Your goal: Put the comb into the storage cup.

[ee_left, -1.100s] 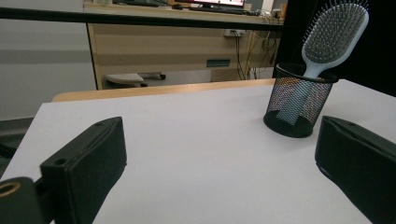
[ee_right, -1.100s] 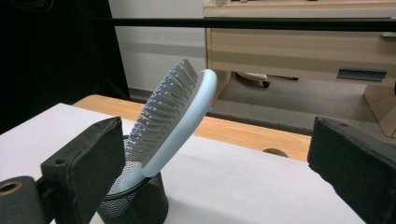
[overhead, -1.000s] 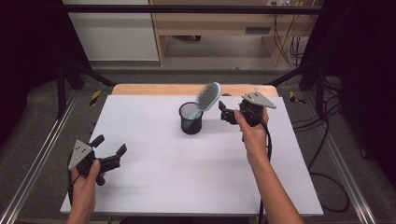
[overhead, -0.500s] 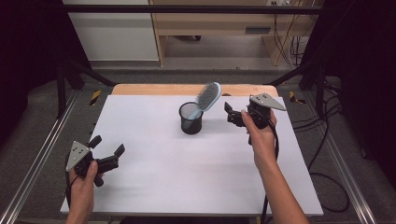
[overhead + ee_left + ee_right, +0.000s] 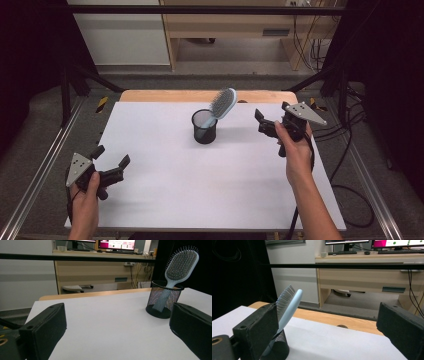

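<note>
- Progress, my read: light-blue paddle hairbrush (image 5: 223, 103) sits handle-down in the black wire-mesh cup (image 5: 204, 127), head leaning toward the right tool. Placement looks done; only pulling clear is left.
- left gripper (image 5: 111, 166): jaws wide apart, empty, low over the white tabletop (image 5: 165, 175); cup well ahead and off to its right.
- right gripper (image 5: 261, 121): jaws wide apart, holding nothing, near the cup; brush just off its left jaw, no contact.
</note>
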The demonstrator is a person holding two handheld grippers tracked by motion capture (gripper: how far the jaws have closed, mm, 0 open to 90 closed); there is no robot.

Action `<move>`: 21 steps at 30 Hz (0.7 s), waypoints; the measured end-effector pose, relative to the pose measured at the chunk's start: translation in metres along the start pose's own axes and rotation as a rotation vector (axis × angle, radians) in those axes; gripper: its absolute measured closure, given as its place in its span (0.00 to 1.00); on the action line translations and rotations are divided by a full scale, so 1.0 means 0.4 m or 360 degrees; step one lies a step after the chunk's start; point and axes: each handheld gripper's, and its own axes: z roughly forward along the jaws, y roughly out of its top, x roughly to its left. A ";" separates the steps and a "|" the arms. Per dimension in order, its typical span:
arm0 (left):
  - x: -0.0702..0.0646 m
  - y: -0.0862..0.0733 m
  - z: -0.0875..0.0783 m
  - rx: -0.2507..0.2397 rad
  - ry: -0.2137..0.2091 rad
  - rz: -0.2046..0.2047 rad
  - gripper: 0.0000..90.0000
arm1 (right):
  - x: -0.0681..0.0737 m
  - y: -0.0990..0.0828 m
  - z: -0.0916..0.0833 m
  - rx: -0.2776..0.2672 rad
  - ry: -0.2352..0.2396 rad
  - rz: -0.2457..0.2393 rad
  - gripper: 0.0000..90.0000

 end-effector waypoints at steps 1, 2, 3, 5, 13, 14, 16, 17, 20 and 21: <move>0.001 0.000 0.000 0.0002 -0.0002 0.0002 0.02 | -0.005 -0.001 -0.003 -0.0002 -0.0004 0.0003 0.05; 0.001 0.000 -0.001 0.0002 -0.0004 0.0006 0.02 | -0.009 -0.002 -0.006 -0.0007 -0.0007 0.0006 0.04; 0.001 0.000 -0.002 -0.0001 -0.0009 0.0015 0.02 | -0.013 -0.004 -0.009 -0.0006 -0.0009 0.0004 0.05; 0.002 0.001 -0.003 -0.0004 -0.0005 0.0018 0.02 | -0.022 -0.007 -0.015 -0.0005 -0.0029 -0.0009 0.05; 0.012 0.001 -0.029 -0.0012 -0.0010 0.0021 0.02 | -0.050 -0.024 -0.036 -0.0017 -0.0045 -0.0009 0.04; 0.013 0.002 -0.034 -0.0018 -0.0006 0.0018 0.02 | -0.054 -0.026 -0.040 -0.0013 -0.0045 -0.0008 0.04; 0.014 0.001 -0.039 -0.0021 -0.0006 0.0013 0.02 | -0.065 -0.037 -0.052 -0.0004 -0.0043 -0.0002 0.04; 0.014 0.001 -0.041 -0.0022 -0.0011 0.0016 0.02 | -0.068 -0.042 -0.055 -0.0002 -0.0043 0.0003 0.04; 0.013 0.002 -0.040 -0.0027 -0.0019 0.0019 0.02 | -0.073 -0.052 -0.062 0.0007 -0.0046 0.0002 0.03; 0.013 0.002 -0.039 -0.0023 -0.0023 0.0023 0.02 | -0.079 -0.061 -0.069 0.0010 -0.0044 0.0001 0.03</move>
